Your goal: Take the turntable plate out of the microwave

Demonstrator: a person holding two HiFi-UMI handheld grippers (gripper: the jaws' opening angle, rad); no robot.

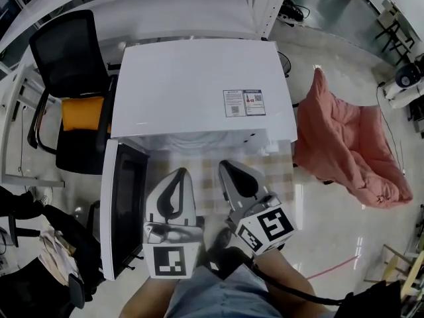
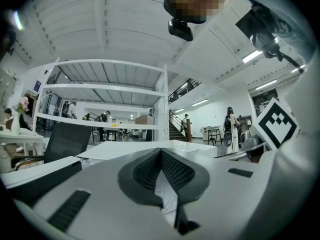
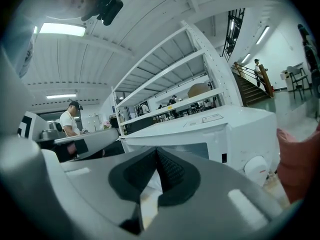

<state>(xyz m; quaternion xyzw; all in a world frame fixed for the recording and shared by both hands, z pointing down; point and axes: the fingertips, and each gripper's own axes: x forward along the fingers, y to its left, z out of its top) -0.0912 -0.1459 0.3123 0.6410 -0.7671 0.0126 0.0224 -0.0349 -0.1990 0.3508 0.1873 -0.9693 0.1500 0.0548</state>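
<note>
- Microwave point(image 1: 199, 85), centre frame, door point(image 1: 124, 207) open lower left: approach step.
- Left gripper point(image 1: 177, 174), right gripper point(image 1: 230, 167): jaws clenched, empty.
- Next, presumably: open jaws, reach inside for unseen plate.

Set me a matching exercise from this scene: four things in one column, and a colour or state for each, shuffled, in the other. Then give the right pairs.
Things:
1. microwave door
2. chair cushion
3. cloth on the floor
4. right gripper

Colour or state:
A. pink
B. jaws together
C. swung open
D. orange

Pairs: 1-C, 2-D, 3-A, 4-B.
</note>
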